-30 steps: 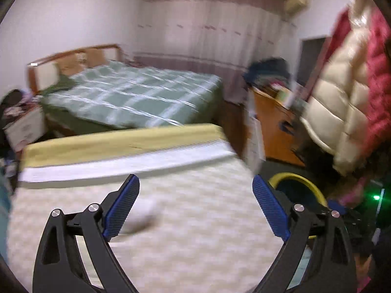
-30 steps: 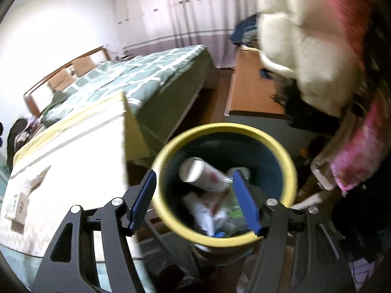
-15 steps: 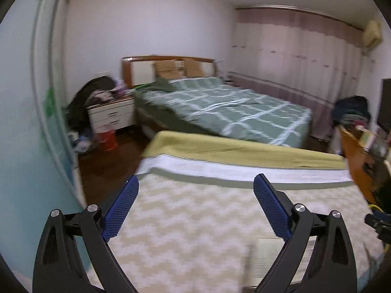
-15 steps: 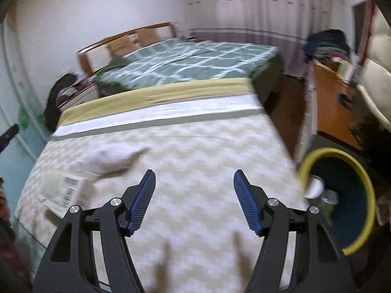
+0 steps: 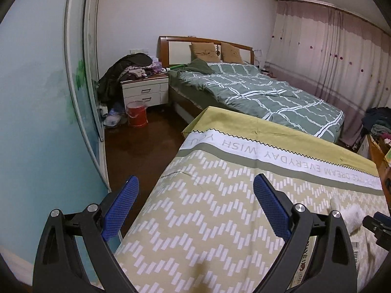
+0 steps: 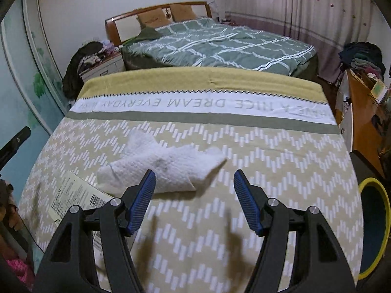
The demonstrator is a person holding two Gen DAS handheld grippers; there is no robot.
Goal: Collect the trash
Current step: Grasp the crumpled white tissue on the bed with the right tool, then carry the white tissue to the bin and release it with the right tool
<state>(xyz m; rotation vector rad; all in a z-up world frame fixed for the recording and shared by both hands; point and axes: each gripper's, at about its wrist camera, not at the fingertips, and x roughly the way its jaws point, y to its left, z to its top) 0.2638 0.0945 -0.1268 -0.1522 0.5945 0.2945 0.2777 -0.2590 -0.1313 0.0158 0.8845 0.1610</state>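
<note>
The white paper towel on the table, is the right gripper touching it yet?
Apart. In the right wrist view the paper towel lies flat on the tablecloth, and the right gripper is open with nothing between its fingers.

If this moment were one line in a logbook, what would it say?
task: collect trash | left gripper: open, empty | right gripper: open, empty, above crumpled paper towel | bin: beside table

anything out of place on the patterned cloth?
Yes. A crumpled white paper towel lies loose mid-cloth, and a flat printed package with a barcode sits skewed at the left edge beside it. Both are outside the yellow-rimmed bin on the right. Nothing looks spilled.
</note>
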